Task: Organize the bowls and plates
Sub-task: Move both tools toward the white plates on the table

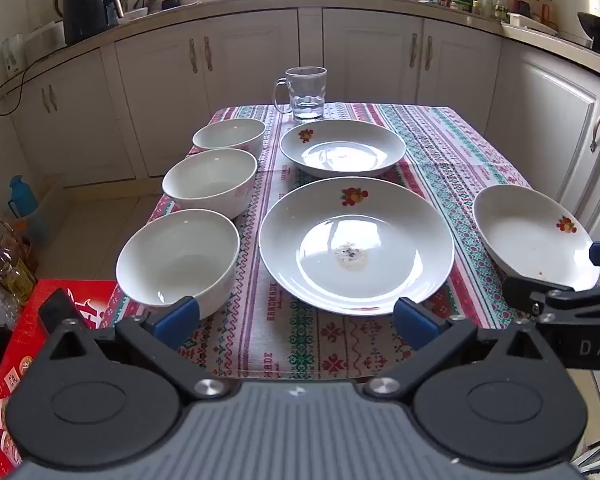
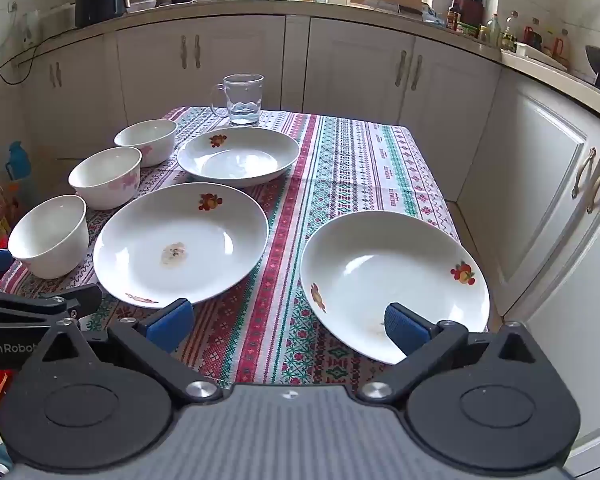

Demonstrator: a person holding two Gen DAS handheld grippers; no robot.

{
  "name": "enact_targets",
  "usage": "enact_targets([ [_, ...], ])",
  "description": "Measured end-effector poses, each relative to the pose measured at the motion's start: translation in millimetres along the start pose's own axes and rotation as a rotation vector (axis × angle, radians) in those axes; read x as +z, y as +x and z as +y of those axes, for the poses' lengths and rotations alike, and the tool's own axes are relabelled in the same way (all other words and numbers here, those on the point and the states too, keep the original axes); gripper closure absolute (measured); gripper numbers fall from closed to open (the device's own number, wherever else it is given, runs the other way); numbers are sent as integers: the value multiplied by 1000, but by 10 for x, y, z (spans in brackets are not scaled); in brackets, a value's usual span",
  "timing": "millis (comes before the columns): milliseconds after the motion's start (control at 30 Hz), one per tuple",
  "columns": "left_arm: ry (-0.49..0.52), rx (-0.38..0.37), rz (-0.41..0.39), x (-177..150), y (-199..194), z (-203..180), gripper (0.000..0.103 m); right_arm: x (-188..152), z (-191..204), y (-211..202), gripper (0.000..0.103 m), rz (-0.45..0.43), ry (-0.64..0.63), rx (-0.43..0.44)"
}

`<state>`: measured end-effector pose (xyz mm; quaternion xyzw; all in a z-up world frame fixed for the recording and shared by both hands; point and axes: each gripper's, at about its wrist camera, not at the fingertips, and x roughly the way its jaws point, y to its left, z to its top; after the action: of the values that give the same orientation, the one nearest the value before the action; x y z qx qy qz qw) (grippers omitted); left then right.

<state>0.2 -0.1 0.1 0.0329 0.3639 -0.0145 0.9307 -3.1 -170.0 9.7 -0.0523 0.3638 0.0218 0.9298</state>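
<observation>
Our left gripper (image 1: pixel 296 318) hangs with its blue fingers spread wide apart, holding nothing, at the near edge of the table between the nearest bowl (image 1: pixel 178 258) and the middle plate (image 1: pixel 356 246). Our right gripper (image 2: pixel 290 322) is likewise spread wide and empty; its right finger (image 2: pixel 406 330) sits over the near rim of the right plate (image 2: pixel 394 284), though we cannot tell whether it touches.

Past the left gripper, three white bowls run in a line along the left side of the tablecloth (image 1: pixel 440 152): the nearest bowl, a middle bowl (image 1: pixel 210 182) and a far bowl (image 1: pixel 230 134). Just beside them on the right lie the middle plate, with a small smear at its centre, and behind it a far plate (image 1: pixel 342 148). The right plate lies apart, near the right edge of the table. A glass mug (image 1: pixel 304 92) stands at the far edge.
</observation>
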Motion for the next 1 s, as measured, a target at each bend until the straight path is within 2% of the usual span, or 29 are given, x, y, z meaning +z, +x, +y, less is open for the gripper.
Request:
enact_targets([
  [267,20,0,-14,10,-30,-69,1,13,31,-19,0,9,23,-6],
  [367,32,2,-19,13,-48,-135,1,30,37,-42,0,-8,8,21],
  [433,-4,7,-14,4,-35,25,1,29,29,-44,0,-8,9,19],
  [1000,-4,8,-15,21,-55,17,1,26,35,-49,0,-11,4,8],
])
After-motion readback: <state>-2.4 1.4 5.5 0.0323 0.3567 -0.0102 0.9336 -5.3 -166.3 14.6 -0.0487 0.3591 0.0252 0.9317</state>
